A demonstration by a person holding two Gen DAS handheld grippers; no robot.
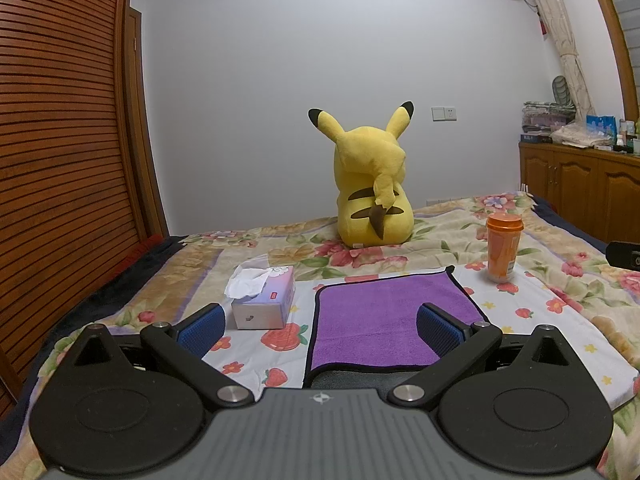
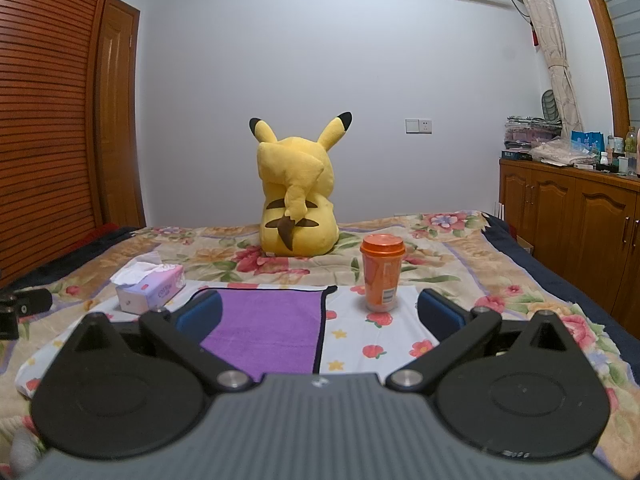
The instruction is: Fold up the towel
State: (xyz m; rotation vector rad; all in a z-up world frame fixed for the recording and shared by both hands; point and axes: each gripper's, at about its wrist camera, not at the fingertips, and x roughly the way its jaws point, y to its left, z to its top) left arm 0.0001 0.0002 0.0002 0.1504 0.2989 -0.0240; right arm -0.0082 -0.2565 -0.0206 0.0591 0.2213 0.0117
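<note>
Purple towel flat on bed — both hand-held grippers spread wide, hovering just short.

Purple towel, black trim; orange cup; yellow plush; floral bedspread

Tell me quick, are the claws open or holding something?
Left claw: open, holding nothing, above the purple towel.
Right claw: open, holding nothing.

The towel's near edge is hidden behind the left gripper's body; in the right wrist view its near left part is covered too. The plush toy faces away, face unseen. The cup's label is too small to read.
</note>
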